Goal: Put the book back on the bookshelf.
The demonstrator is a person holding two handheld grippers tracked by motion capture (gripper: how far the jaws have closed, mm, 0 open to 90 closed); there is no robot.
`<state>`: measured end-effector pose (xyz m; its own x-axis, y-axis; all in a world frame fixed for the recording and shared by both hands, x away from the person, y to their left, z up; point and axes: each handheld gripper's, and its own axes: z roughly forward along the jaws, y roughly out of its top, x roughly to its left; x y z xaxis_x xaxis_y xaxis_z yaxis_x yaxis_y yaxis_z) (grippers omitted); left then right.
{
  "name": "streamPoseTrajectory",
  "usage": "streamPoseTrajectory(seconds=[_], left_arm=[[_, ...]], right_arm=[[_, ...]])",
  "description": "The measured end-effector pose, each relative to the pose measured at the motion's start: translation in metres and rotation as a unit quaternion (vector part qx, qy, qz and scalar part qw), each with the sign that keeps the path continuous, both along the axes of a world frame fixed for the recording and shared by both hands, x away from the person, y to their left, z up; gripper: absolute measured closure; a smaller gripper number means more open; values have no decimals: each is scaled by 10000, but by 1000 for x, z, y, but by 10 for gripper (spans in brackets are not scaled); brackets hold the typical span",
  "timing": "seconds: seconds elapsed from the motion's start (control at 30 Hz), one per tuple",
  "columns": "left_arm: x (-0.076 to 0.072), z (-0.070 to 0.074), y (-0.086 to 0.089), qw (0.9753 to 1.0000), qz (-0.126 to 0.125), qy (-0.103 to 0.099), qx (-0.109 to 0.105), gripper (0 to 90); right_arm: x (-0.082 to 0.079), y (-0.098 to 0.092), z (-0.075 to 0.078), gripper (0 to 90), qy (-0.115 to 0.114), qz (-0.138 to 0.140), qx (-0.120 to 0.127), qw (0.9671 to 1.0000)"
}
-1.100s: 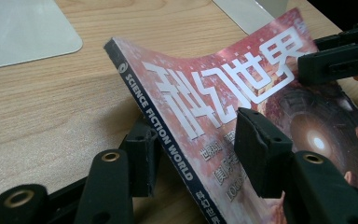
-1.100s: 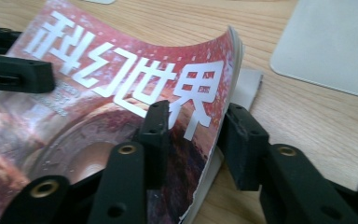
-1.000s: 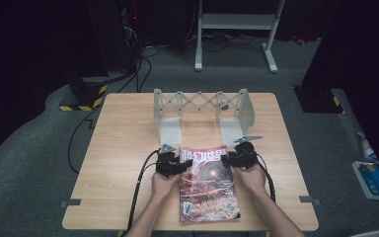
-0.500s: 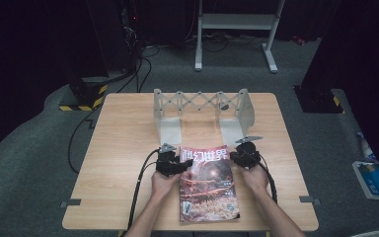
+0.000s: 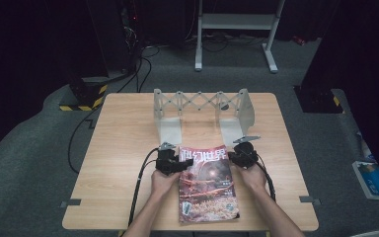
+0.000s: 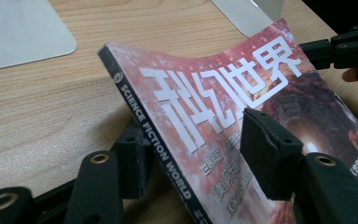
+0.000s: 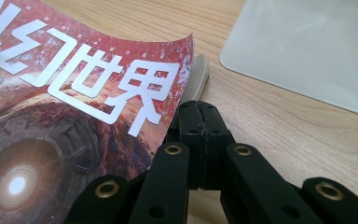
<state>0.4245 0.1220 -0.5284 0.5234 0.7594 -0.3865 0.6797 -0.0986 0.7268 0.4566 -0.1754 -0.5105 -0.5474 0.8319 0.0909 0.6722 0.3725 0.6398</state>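
A red magazine (image 5: pixel 207 182) with large white characters lies on the wooden table (image 5: pixel 123 148) at the front middle. My left gripper (image 5: pixel 180 163) is at its spine edge near the top. In the left gripper view its jaws (image 6: pixel 200 149) stand apart, one pad under the raised spine and one over the cover (image 6: pixel 223 93). My right gripper (image 5: pixel 232 157) is at the opposite edge. Its pads (image 7: pixel 199 112) are pressed together beside the page edge, where the cover (image 7: pixel 74 93) curls up. I see nothing between them. The right gripper (image 6: pixel 349 46) also shows far across the cover.
A grey expanding book rack (image 5: pixel 202 106) stands just behind the magazine, its flat base plates (image 7: pixel 307 51) close to both grippers. Cables trail from the grippers over the table's front edge. A white metal frame (image 5: pixel 237 24) stands on the floor beyond.
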Motion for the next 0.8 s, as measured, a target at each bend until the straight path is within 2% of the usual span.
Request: streamPoseTrajectory(seconds=[0.37, 0.5, 0.57, 0.8], left_arm=[[0, 0, 2, 9999, -45, 82, -105, 392], [0, 0, 0, 9998, -105, 97, -127, 392], [0, 1, 0, 9997, -94, 142, -172, 390], [-2, 3, 2, 9996, -161, 226, -66, 397]], right_arm=[[0, 2, -2, 896, 0, 218, 126, 9997], [-1, 8, -3, 895, -33, 454, 169, 9988], [-1, 15, -2, 895, -39, 567, 85, 9983], [1, 23, -1, 895, 19, 687, 78, 9976]])
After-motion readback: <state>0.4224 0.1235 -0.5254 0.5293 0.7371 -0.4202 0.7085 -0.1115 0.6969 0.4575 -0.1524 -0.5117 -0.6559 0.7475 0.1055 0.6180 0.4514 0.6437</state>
